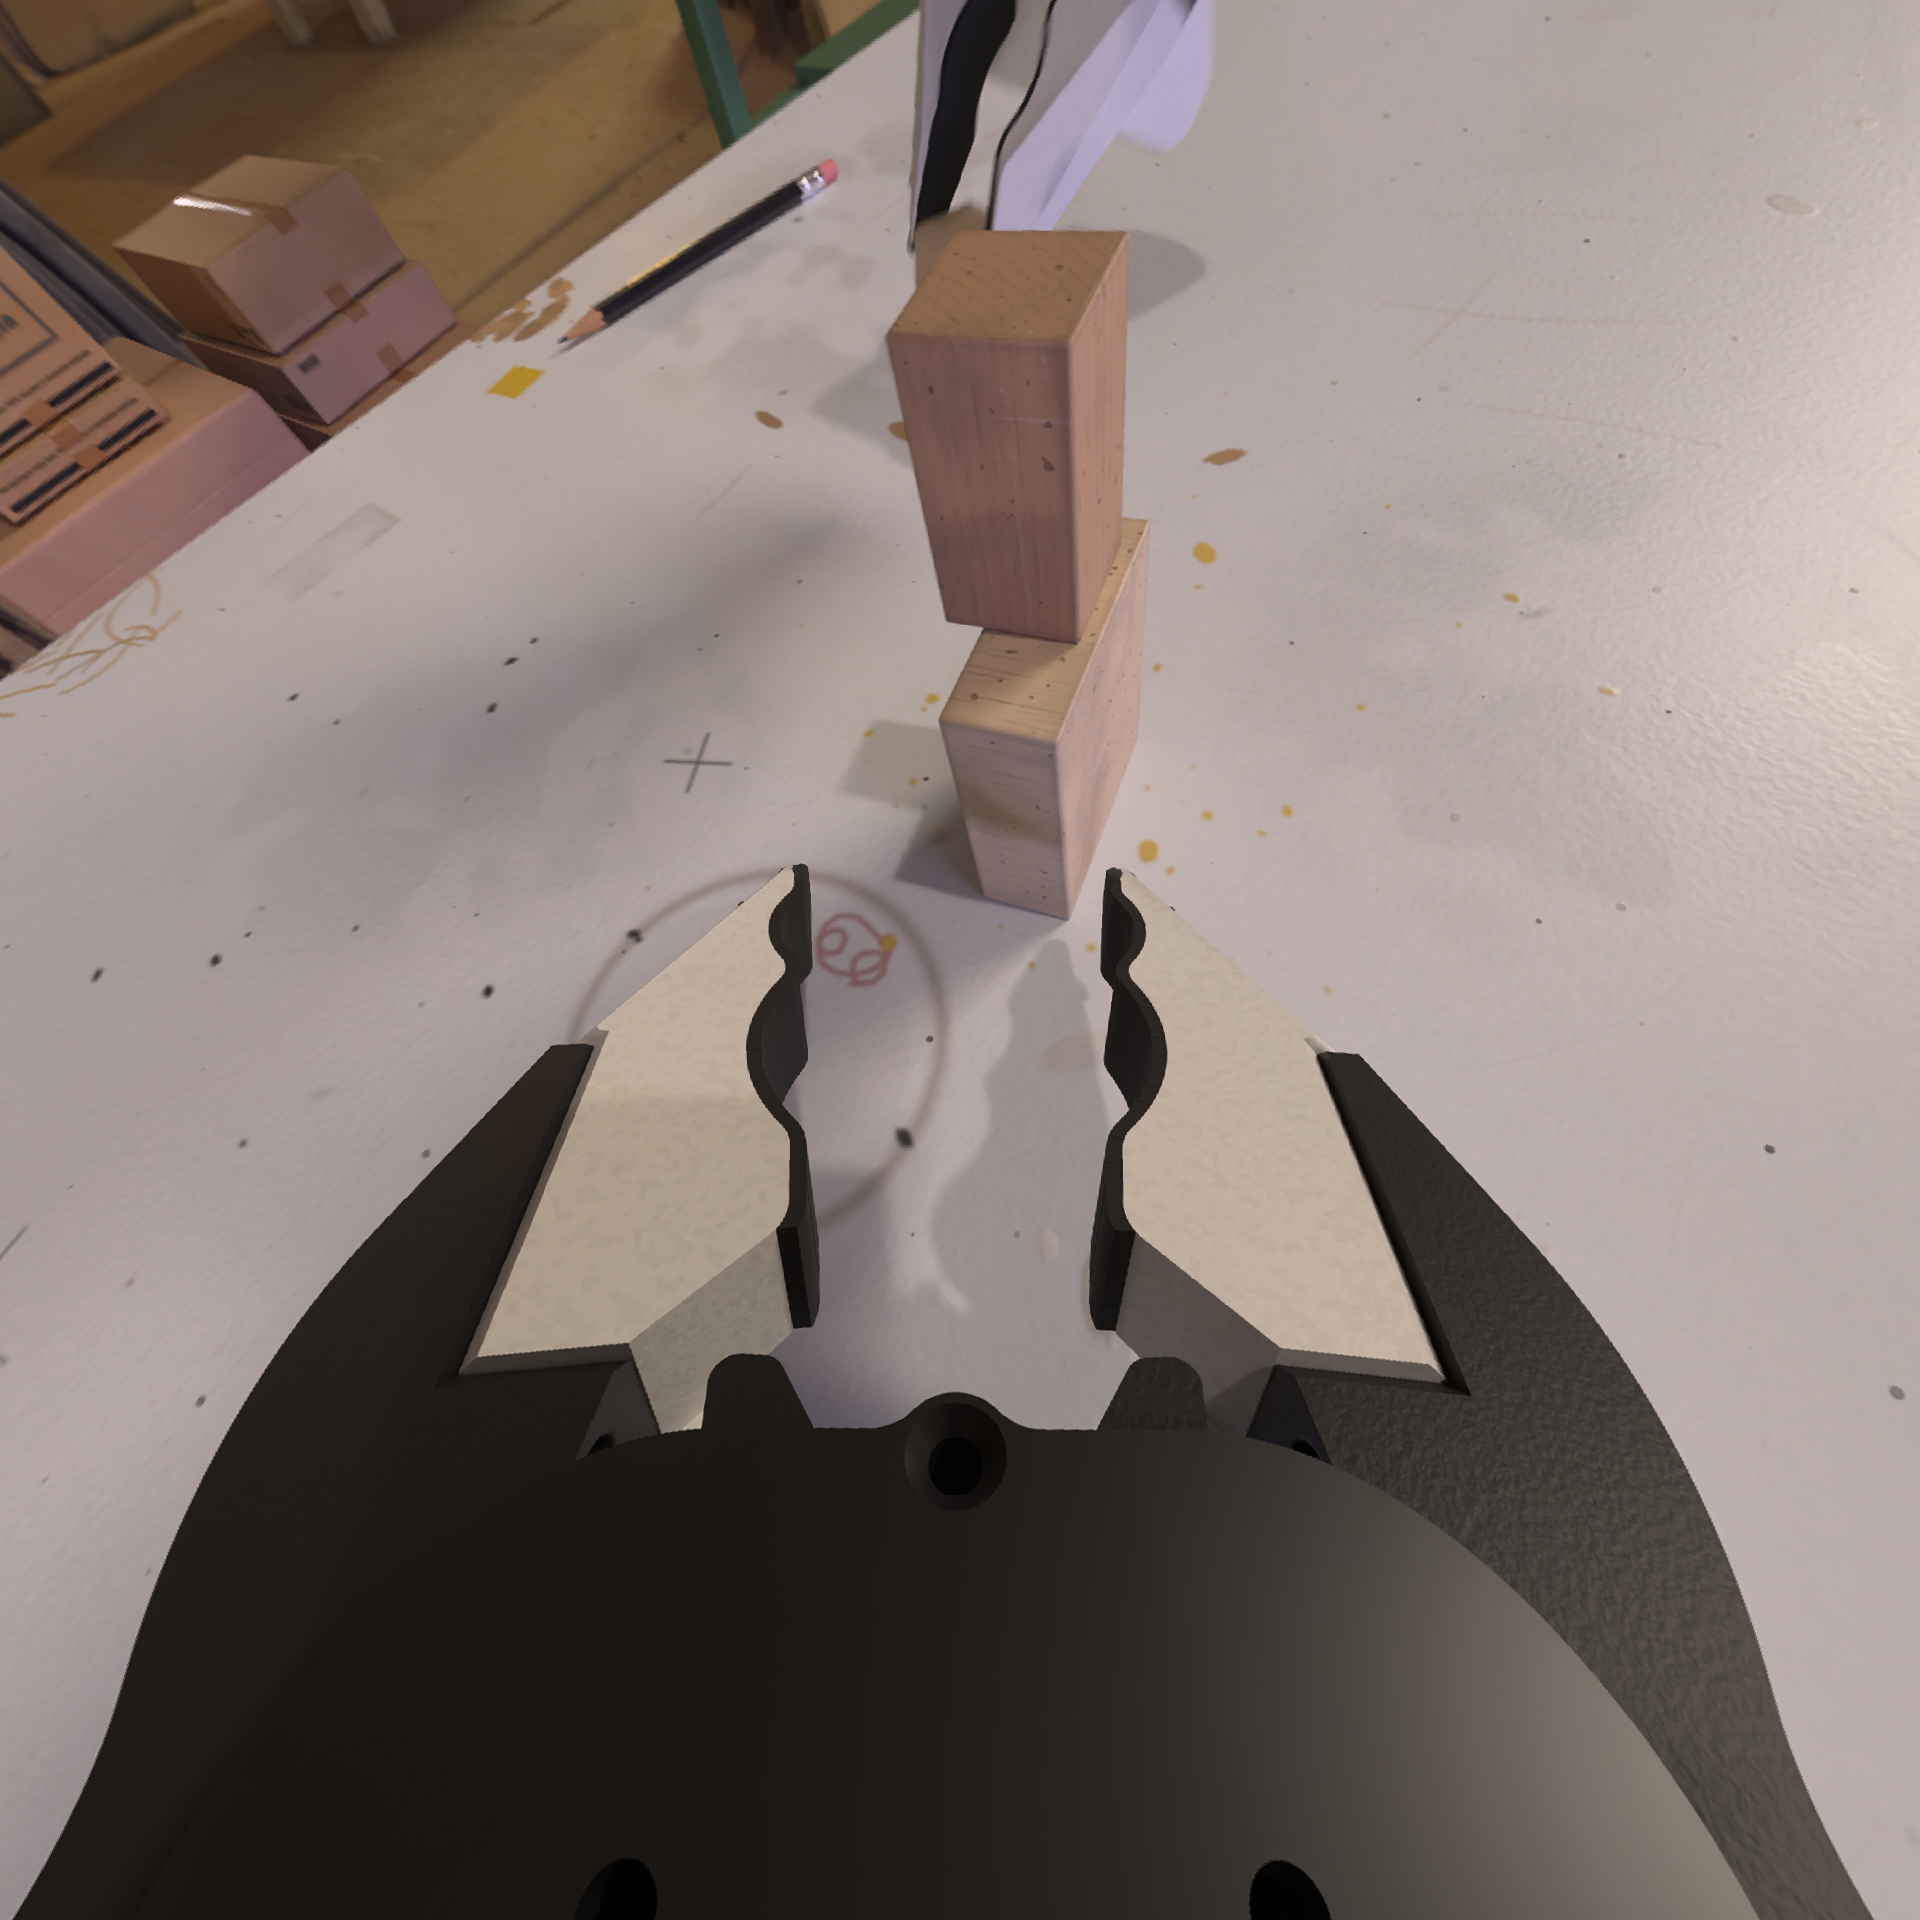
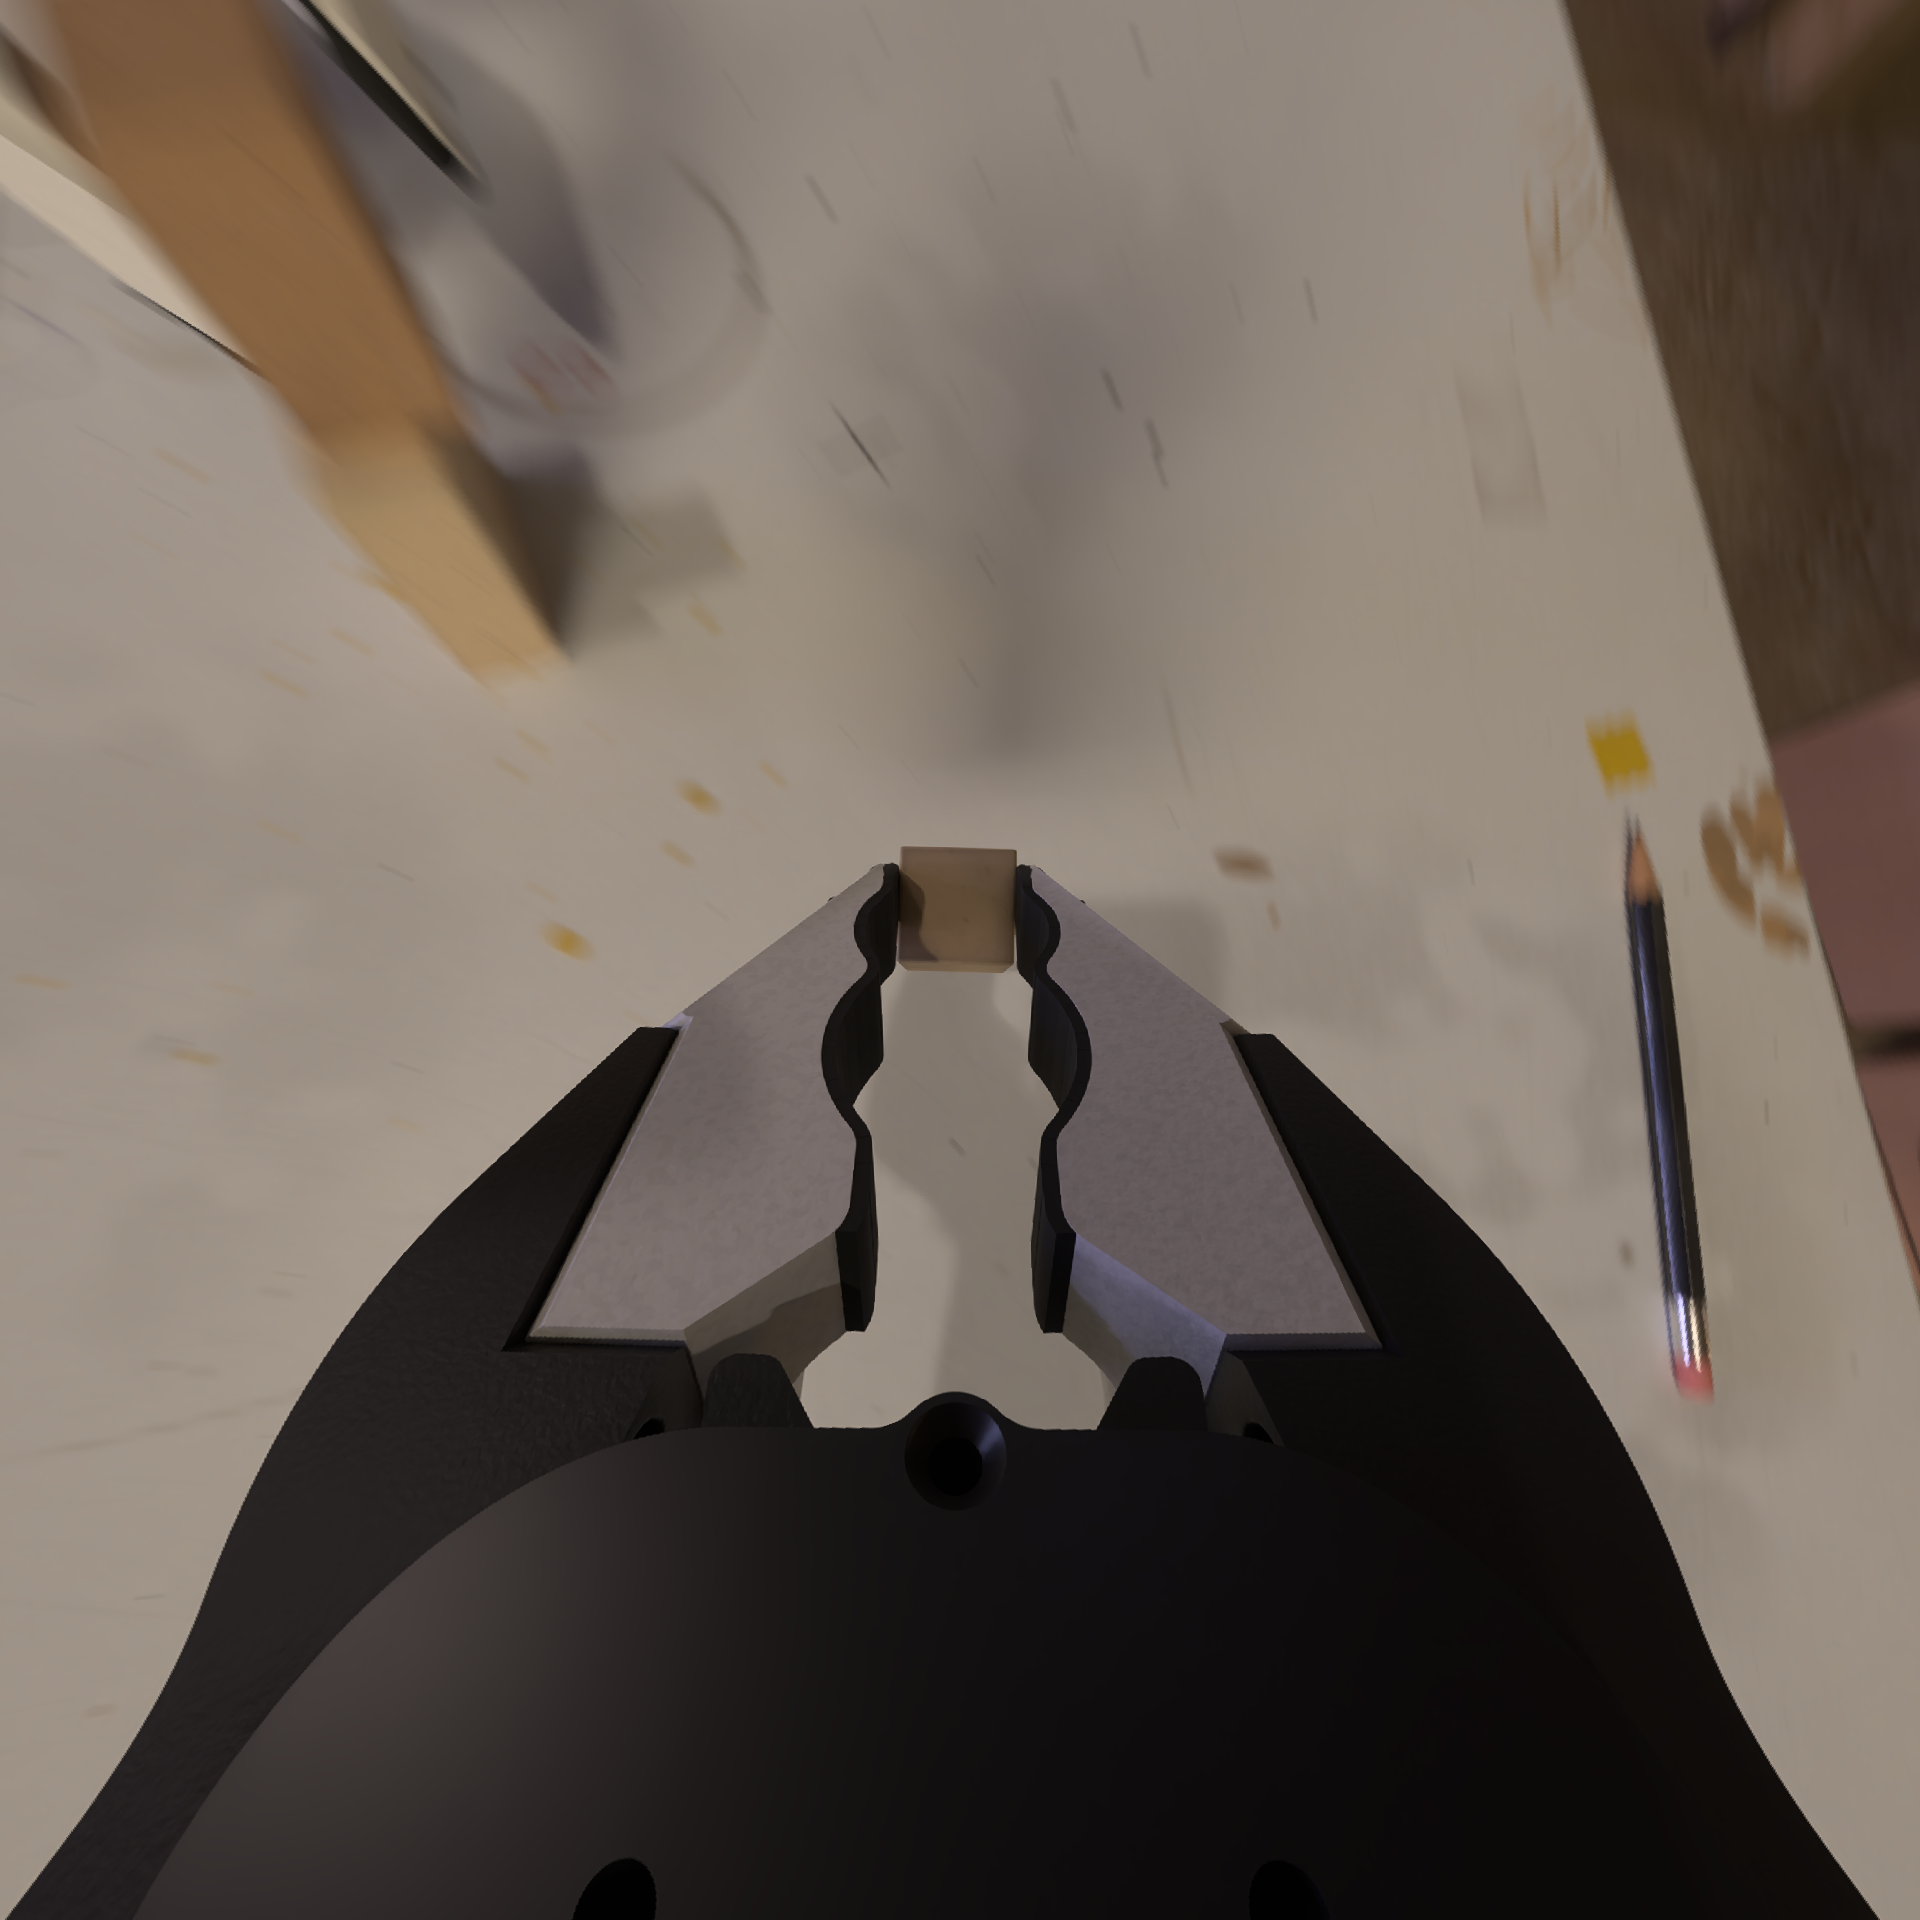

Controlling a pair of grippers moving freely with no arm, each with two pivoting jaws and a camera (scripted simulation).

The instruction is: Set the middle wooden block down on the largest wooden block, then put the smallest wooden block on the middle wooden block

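Note:
In the left wrist view a reddish middle wooden block [image 1: 1013, 436] stands upright on a paler largest wooden block [image 1: 1049, 758] on the white table [image 1: 1507, 675]. My left gripper [image 1: 956, 894] is open and empty, low over the table just in front of this stack. My right gripper [image 2: 956, 883] is shut on the smallest wooden block [image 2: 956, 909] at its fingertips, above the table. It also shows in the left wrist view [image 1: 1039, 94], behind and above the stack. In the blurred right wrist view the stack [image 2: 301, 343] is at the upper left.
A black pencil [image 1: 707, 249] lies near the table's far left edge; it also shows in the right wrist view [image 2: 1662, 1091]. Cardboard boxes [image 1: 281, 260] and a green frame leg [image 1: 717, 62] stand beyond that edge. Paint spots mark the tabletop.

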